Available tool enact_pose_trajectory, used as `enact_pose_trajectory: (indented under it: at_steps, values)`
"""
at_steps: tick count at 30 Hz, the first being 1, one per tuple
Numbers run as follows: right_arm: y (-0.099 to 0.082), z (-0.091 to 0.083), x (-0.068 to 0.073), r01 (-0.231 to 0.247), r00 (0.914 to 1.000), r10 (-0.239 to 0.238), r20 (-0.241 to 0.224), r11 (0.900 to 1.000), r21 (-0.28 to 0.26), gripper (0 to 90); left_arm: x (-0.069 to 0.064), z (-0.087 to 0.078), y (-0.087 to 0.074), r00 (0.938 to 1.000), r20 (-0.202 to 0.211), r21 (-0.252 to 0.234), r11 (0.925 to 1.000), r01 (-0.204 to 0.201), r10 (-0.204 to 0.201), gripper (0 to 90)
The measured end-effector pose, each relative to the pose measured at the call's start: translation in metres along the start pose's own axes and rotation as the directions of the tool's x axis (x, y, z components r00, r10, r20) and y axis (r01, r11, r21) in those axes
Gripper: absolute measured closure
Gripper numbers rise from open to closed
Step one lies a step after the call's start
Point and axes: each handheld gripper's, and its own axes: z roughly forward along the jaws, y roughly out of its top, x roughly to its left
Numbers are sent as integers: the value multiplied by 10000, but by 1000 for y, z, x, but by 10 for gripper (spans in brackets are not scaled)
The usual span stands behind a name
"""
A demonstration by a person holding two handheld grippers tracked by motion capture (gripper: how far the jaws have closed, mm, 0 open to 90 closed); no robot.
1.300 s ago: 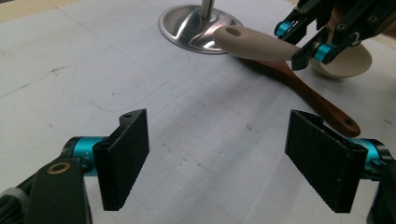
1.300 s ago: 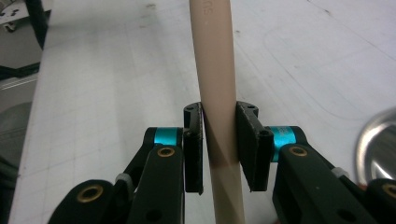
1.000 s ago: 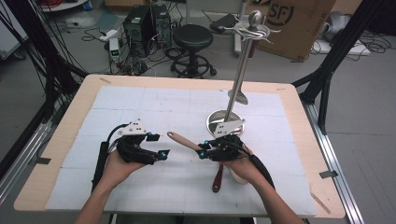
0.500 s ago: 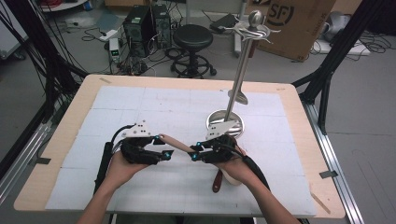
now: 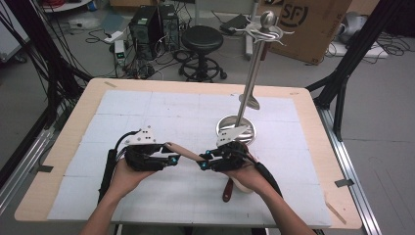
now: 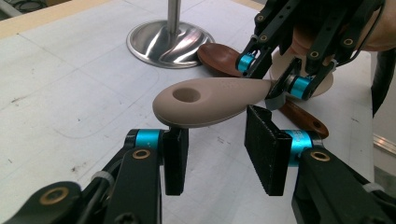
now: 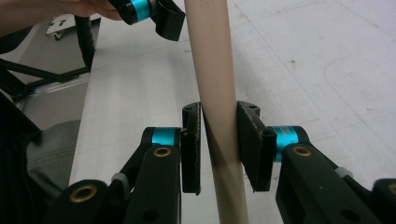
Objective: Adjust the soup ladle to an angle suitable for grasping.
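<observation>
- While the right gripper (image 7: 218,149) clamps the shaft of the beige spoon (image 6: 210,100) and holds it level just above the bench (image 5: 147,103), I bring the left gripper (image 6: 215,156) to its holed handle end.
- Left jaws have just been closing; the handle end sits above and between them, but the pads are not yet pressing on it, so I count that gripper as still released.
- Judgement: raise the left pads slightly so they meet the flat handle squarely, close fully, and only then loosen the right grip.
- Brown spoon (image 5: 228,190) lies on the bench under my right hand.
- Rack stand (image 5: 254,73): the dished steel base (image 6: 169,39) appears empty; the top hooks carry nothing I can make out.
</observation>
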Motion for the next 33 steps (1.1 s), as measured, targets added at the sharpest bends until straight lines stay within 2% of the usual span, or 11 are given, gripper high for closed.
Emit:
enact_pose_trajectory:
  at_steps: [3, 7, 10, 15, 19, 26, 33]
  values:
    - [-3, 0, -3, -348, 9990, 354, -258, 9991, 245, 695, 0, 0, 0, 10000, -7, 13, 10000, -7, 7, 593]
    - [-7, 2, -7, -589, 9972, 607, -448, 9974, 409, 694, 0, 0, 0, 10000, 13, -14, 10000, -44, 44, 589]
    - [-8, 4, -9, -810, 9947, 838, -600, 9956, 480, 719, 0, 0, 0, 10000, 55, -19, 10000, -65, 66, 587]
    - [-7, 0, -9, -779, 9957, 795, -484, 9964, 328, 735, 1, -1, 0, 10000, -31, 36, 10000, -38, 39, 554]
    - [-4, -11, -9, -940, 9948, 933, -417, 9954, -160, 750, 2, -2, 0, 10000, -70, 22, 10000, -9, 9, 537]
    - [6, -36, -11, -942, 9955, 937, -100, 9908, -966, 754, 2, -1, 0, 10000, -88, 72, 10000, 15, -14, 525]
    - [12, -62, -10, -912, 9955, 942, 76, 9793, -1809, 755, 2, -2, -1, 9999, -101, 116, 9999, 3, -2, 511]
